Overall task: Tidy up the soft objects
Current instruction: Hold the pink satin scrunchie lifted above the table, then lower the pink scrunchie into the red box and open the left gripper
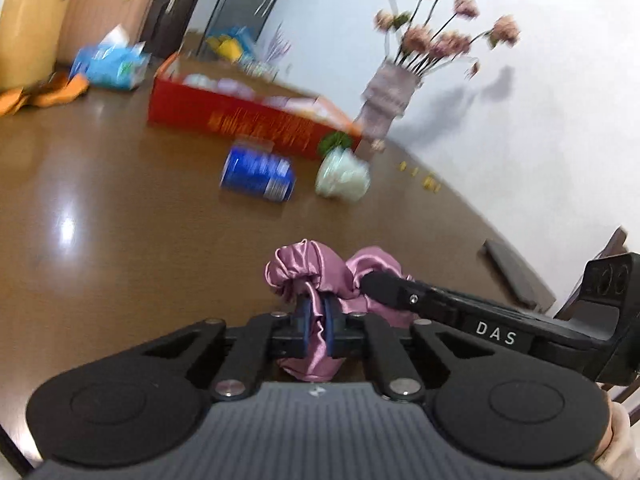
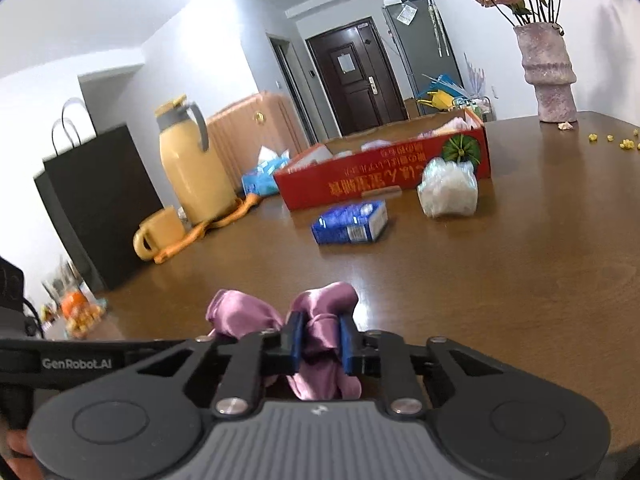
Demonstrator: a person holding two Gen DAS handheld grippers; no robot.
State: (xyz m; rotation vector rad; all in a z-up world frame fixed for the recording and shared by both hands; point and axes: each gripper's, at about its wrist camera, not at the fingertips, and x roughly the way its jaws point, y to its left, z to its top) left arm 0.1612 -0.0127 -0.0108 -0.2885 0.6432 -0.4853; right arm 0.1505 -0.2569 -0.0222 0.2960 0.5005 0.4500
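A pink satin cloth (image 1: 304, 268) is held between both grippers just above the brown table (image 1: 120, 220). My left gripper (image 1: 318, 312) is shut on one bunched part of it. My right gripper (image 2: 320, 338) is shut on another part of the same cloth (image 2: 240, 316), and its finger (image 1: 384, 284) comes in from the right in the left wrist view. A red cardboard box (image 2: 384, 180) with soft items inside lies farther back on the table, also in the left wrist view (image 1: 248, 118).
A blue packet (image 2: 350, 222) and a clear plastic bundle (image 2: 448, 190) lie in front of the box. A yellow jug (image 2: 192, 168), yellow mug (image 2: 160, 232), black paper bag (image 2: 96, 204) and tissue pack (image 1: 110, 66) stand at the left. A vase of pink flowers (image 2: 548, 76) stands at the back right.
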